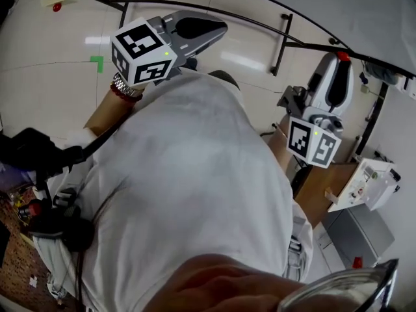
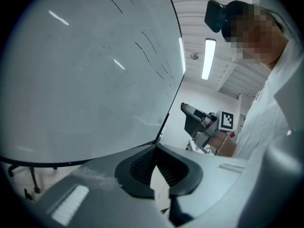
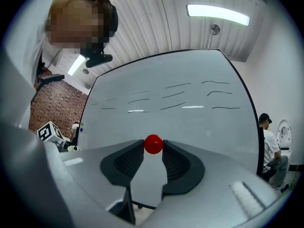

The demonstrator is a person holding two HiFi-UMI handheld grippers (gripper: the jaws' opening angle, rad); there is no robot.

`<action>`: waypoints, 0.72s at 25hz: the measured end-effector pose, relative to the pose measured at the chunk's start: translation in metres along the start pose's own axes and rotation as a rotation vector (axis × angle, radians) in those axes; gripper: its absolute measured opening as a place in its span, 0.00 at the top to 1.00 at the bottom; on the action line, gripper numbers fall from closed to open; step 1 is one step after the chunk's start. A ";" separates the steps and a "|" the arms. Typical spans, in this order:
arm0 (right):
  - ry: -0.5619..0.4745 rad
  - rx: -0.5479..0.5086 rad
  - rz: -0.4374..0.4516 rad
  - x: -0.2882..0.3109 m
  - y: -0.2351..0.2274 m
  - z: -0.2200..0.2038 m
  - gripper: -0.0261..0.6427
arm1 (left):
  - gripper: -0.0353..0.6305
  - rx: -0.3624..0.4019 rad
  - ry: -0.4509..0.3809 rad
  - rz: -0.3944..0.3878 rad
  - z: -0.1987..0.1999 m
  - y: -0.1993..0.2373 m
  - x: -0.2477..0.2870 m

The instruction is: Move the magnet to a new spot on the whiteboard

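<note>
Presently, the red magnet [image 3: 153, 144] is pinched between the jaw tips of the right gripper [image 3: 153, 149], which points at the whiteboard [image 3: 190, 113]. The magnet sits low in front of the board, beneath several short black pen strokes [image 3: 173, 95]. Whether it touches the surface or stands just off it cannot be told.

The left gripper [image 2: 155, 149] has its jaws closed tip to tip with nothing between them. It is held up beside the board's edge and takes no part.

By judgement the grasp is made. What remains is carrying the magnet to a different spot, seating it there and letting go.

Surface: a large pale board in a dark frame on a legged stand, mostly bare and glossy enough to reflect the lamps.

Room: white ribbed ceiling with strip lights [image 3: 217, 14], a brick wall [image 3: 50, 113] to one side, a pale tiled floor bearing a green tape mark [image 1: 97, 62], and a second person [image 3: 270, 146] past the board's far edge.
</note>
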State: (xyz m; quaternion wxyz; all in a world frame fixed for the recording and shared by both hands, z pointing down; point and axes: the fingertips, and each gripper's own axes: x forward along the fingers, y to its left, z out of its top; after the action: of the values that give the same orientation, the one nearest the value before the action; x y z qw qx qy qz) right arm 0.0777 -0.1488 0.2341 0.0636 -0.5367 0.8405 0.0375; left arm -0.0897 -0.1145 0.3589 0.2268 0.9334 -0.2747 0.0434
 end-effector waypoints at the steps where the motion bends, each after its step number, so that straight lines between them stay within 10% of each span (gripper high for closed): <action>1: -0.001 0.003 0.003 0.000 0.001 0.000 0.78 | 0.95 -0.002 -0.002 -0.003 0.000 -0.001 0.001; 18: -0.045 -0.112 0.085 0.133 -0.067 0.027 0.78 | 0.95 -0.006 0.004 -0.044 0.061 0.063 0.098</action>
State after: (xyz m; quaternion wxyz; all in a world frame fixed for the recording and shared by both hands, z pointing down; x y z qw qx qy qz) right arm 0.0852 -0.2931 0.1881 0.0507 -0.5024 0.8574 0.0991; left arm -0.0427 -0.2366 0.3499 0.2311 0.9385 -0.2537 0.0391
